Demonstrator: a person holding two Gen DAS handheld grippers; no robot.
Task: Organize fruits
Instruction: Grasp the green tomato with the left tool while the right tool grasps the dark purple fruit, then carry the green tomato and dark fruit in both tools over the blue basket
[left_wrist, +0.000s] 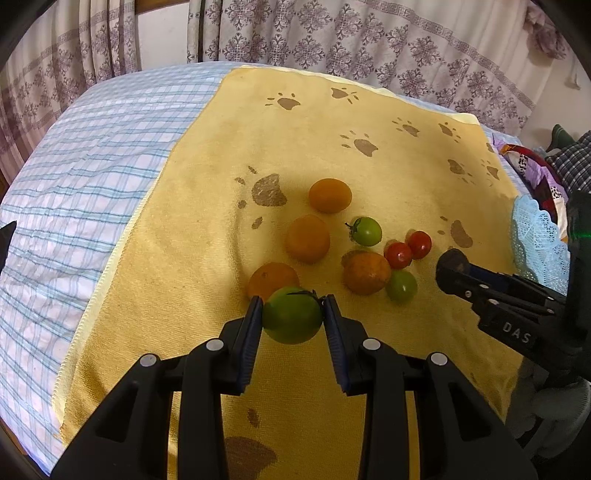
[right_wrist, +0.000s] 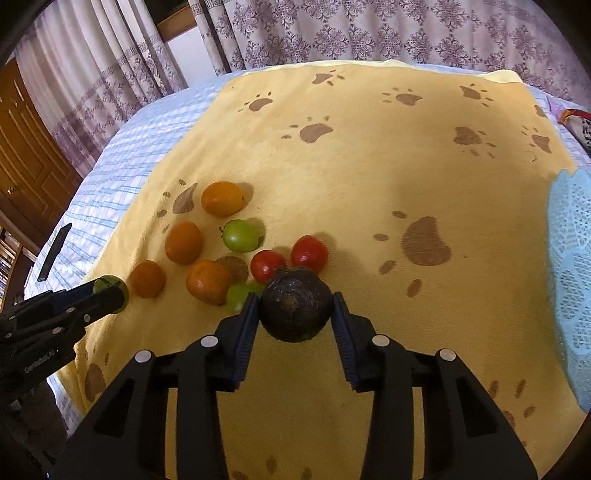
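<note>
Light blue lace-pattern plastic basket (left_wrist: 537, 240) sits at the right edge of the yellow paw-print towel (left_wrist: 369, 155), which covers most of the bed w/ its blue-and-white checked sheet (left_wrist: 92, 177). Only part of the basket's rim and wall shows in either view; can't tell what's inside.

Left gripper (left_wrist: 292, 314): fingers closed on a large round green tomato (left_wrist: 291, 315), one pad on each side, fruit at the fingertips near the towel's near-left part. Just behind it, touching or nearly so, an orange mandarin (left_wrist: 271, 278).

Right gripper (right_wrist: 295, 312): fingers clamp a dark, nearly black round avocado-like fruit (right_wrist: 295, 308), pads against both its sides, near the towel's middle towards the near edge. No earlier view to compare.

Loose fruit lies in a cluster on the towel, left of centre, between the two grippers and beyond them:
- three more orange mandarins (left_wrist: 330, 195) (left_wrist: 307, 239) (left_wrist: 366, 272), running from the far side back towards the near edge
- small green tomato w/ stem (left_wrist: 365, 231), beside the middle mandarin
- two small red tomatoes (left_wrist: 398, 254) (left_wrist: 419, 244), touching each other, just behind the dark fruit in the right wrist view
- another small green tomato (left_wrist: 401, 285), touching the nearest loose mandarin.

Basket is well apart from the cluster. Dark flat rectangular object (right_wrist: 54, 246) lies on the sheet near the bed's left edge. Patterned purple-and-white curtains (right_wrist: 332, 33) hang behind the bed.
</note>
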